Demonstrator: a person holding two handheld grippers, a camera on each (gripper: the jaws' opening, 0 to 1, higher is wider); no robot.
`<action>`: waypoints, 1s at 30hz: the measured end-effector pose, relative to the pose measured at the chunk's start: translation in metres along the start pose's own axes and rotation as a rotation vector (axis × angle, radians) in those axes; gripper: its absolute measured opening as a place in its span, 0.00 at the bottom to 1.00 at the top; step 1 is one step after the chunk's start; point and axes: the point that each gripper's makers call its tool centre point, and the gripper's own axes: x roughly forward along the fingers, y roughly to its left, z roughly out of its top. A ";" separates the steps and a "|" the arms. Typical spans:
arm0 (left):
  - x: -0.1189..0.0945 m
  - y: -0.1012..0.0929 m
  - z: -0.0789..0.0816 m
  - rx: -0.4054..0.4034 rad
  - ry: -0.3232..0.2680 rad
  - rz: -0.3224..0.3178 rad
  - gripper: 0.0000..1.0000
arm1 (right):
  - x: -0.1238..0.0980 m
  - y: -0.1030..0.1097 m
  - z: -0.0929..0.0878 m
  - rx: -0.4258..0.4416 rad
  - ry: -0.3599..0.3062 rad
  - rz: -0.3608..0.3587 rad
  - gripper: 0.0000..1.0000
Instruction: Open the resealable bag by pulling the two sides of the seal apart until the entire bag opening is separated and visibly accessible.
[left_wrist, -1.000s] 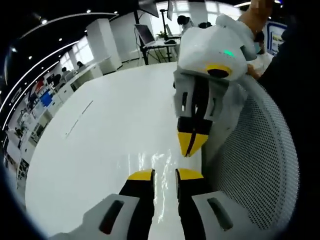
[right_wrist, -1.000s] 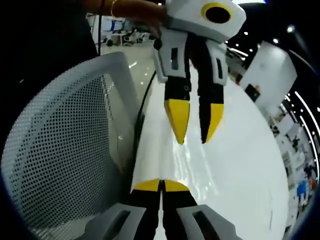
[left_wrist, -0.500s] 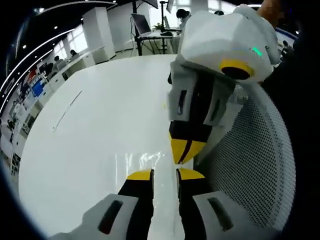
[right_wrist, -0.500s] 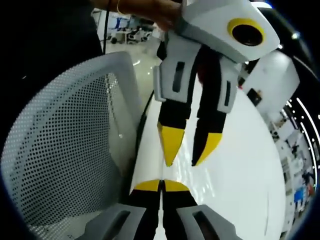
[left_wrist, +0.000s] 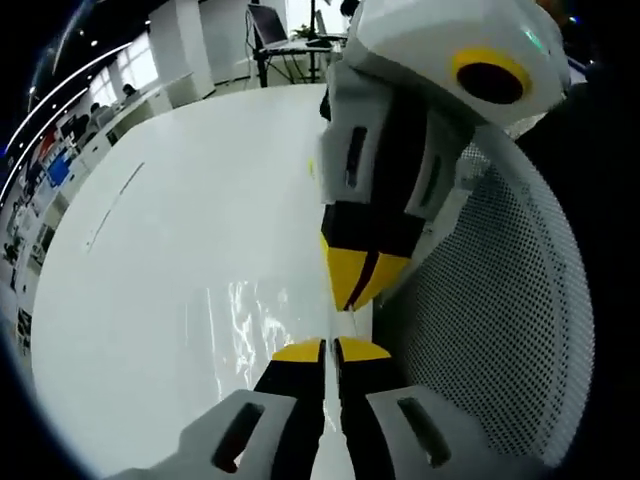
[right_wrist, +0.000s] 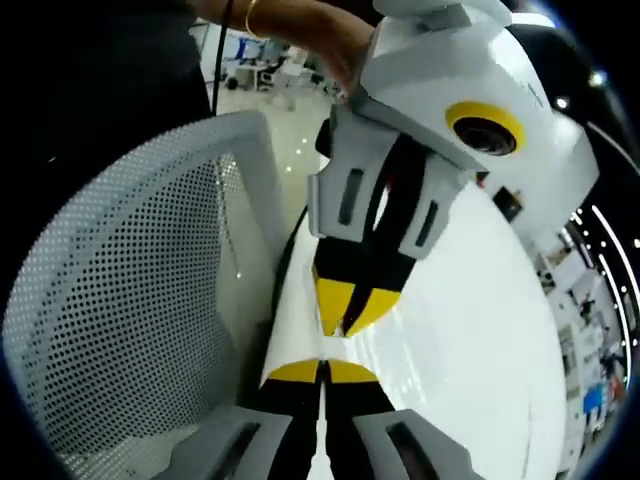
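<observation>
Left hand-held gripper (left_wrist: 328, 350): jaws pressed together on the near edge of the clear resealable bag (left_wrist: 245, 320), a judged pinch on one side of the seal.
Right hand-held gripper (right_wrist: 322, 371): jaws drawn tight; whether film lies between them I cannot tell.
Facing: tips nose to nose, nearly touching, so each can take an opposite lip.
Bag: flat on the white table (left_wrist: 190, 220), by its edge.
Hand (right_wrist: 310, 35): grips the left tool from above.
Mesh chair (right_wrist: 130, 300): just beside the table.
</observation>
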 end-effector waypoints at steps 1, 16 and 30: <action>0.000 0.000 0.000 -0.003 -0.001 -0.004 0.00 | 0.000 0.000 0.000 -0.001 0.000 0.000 0.00; -0.008 0.015 0.005 -0.087 -0.039 0.102 0.00 | 0.006 -0.009 0.005 0.057 0.003 -0.055 0.01; -0.035 0.043 0.039 -0.033 -0.144 0.254 0.00 | 0.009 -0.023 0.010 0.080 0.019 -0.146 0.00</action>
